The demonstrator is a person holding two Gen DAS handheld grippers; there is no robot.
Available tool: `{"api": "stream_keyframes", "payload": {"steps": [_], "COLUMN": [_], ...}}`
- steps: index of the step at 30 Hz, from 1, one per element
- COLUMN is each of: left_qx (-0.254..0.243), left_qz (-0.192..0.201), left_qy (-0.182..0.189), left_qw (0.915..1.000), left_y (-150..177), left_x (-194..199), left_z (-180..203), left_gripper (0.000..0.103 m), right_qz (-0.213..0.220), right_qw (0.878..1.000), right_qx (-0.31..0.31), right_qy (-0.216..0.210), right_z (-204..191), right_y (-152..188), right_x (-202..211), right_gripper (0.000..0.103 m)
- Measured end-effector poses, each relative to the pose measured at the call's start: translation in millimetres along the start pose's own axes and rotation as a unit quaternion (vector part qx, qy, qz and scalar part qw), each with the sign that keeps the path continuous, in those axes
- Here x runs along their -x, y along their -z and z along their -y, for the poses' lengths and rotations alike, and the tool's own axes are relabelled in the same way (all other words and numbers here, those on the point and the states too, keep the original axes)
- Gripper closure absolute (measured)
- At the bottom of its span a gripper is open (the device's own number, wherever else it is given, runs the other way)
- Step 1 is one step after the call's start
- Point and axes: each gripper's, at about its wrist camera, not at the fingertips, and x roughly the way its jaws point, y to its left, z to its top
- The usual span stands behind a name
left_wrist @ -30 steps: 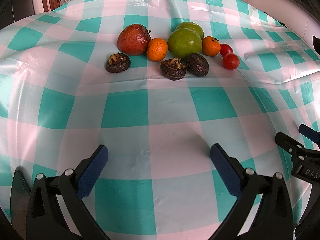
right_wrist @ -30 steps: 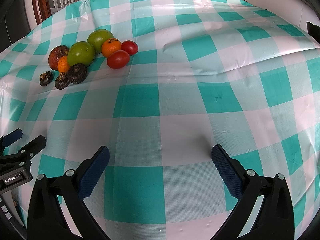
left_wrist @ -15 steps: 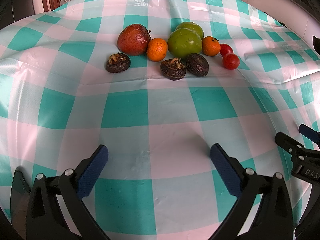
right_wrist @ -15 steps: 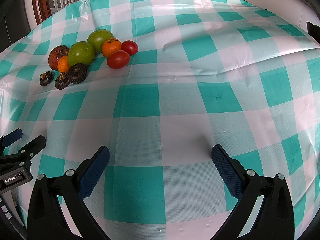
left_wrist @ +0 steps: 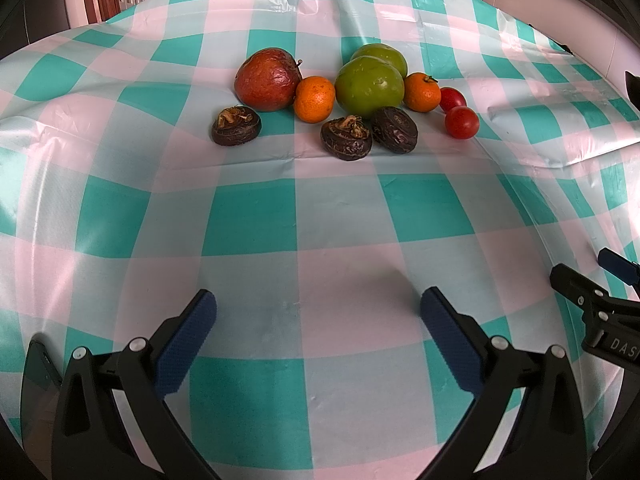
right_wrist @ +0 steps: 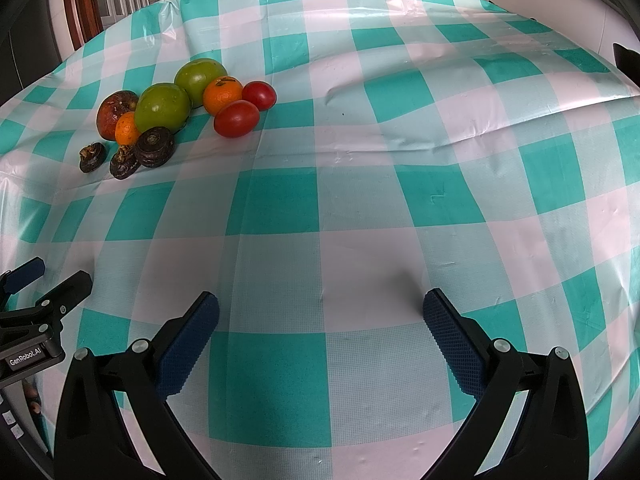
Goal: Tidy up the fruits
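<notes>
While both grippers hang low over the checked counter (left_wrist: 256, 216), the jaws of the left gripper (left_wrist: 318, 312) and of the right gripper (right_wrist: 320, 312) are spread wide and hold nothing. The fruits lie in one group at the far side, well apart from both: a red apple (left_wrist: 268, 85) at the left, two oranges (left_wrist: 314, 99), two green fruits (left_wrist: 369, 87), three dark chestnuts (left_wrist: 346, 138) nearest, and two tomatoes (left_wrist: 462, 122) at the right.

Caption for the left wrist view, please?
Open left gripper faces clustered fruits on the checkered tablecloth.
</notes>
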Motion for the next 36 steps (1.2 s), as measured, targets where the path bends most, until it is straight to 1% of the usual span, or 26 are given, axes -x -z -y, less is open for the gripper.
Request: {"api": "stream_keyframes", "payload": {"steps": [12,16,18,20,21,22,24,26,28,29,30,31,32,34,36], "left_qx": [0.0,0.012,0.008,-0.014,-0.032,-0.04,-0.032,-0.005,0.011,0.019,0.034,0.046,0.057,0.054,0.042], "left_qz": [0.0,0.0,-0.002,-0.011,-0.017,-0.018,-0.017,-0.005,0.009,0.012,0.014,0.013,0.01,0.018,0.026], "left_qy": [0.0,-0.009,-0.006,0.01,0.024,0.03,0.026,0.024,0.023,0.03,0.046,0.057,0.07,0.07,0.058], "left_qw": [1.0,0.9999,0.9999,0.9998,0.999,0.9986,0.999,0.9997,0.9996,0.9993,0.9983,0.9972,0.9959,0.9959,0.9971], "left_y": [0.0,5.1,8.0,6.8,3.8,1.3,-5.3,-14.5,-18.8,-20.4,-21.2,-21.8,-21.4,-21.4,-21.1], "left_x": [0.0,3.8,5.3,5.4,5.0,2.8,-1.4,-5.4,-5.6,-5.5,-6.2,-7.2,-8.4,-5.6,-3.7], "left_z": [0.1,-0.9,0.8,-2.3,-6.5,-11.6,-30.7,-52.3,-69.3,-75.9,-85.2,-90.9,-95.8,-96.5,-94.9], "left_gripper": [0.001,0.001,0.001,0.001,0.001,0.001,0.001,0.001,0.001,0.001,0.001,0.001,0.002,0.005,0.009], "right_qz": [0.0,0.0,-0.003,-0.006,-0.006,-0.005,-0.002,0.004,0.008,0.006,0.01,0.01,0.011,0.013,0.015], "right_qw": [1.0,1.0,1.0,1.0,1.0,0.999,0.997,0.996,0.994,0.993,0.993,0.993,0.992,0.991,0.989], "right_qx": [0.0,-0.016,-0.015,-0.003,0.011,0.02,0.035,0.059,0.083,0.089,0.095,0.095,0.101,0.11,0.118], "right_qy": [0.002,0.011,0.011,-0.002,-0.016,-0.033,-0.062,-0.07,-0.071,-0.074,-0.069,-0.073,-0.074,-0.08,-0.085], "right_z": [-3.0,-3.1,-5.6,-13.2,-20.5,-26.9,-40.8,-64.0,-81.4,-87.4,-92.6,-95.8,-100.0,-107.6,-112.4], "right_y": [-1.9,-0.3,-1.1,-7.9,-10.4,-14.0,-22.6,-34.0,-46.3,-52.3,-59.9,-64.9,-71.1,-81.2,-90.4], "right_x": [0.3,0.8,0.5,-2.4,-3.9,-6.5,-11.5,-18.9,-26.7,-31.7,-36.8,-40.0,-44.1,-50.3,-55.2], "right_gripper": [0.004,0.004,0.004,0.004,0.004,0.004,0.005,0.006,0.015,0.021,0.025,0.025,0.028,0.033,0.038]}}
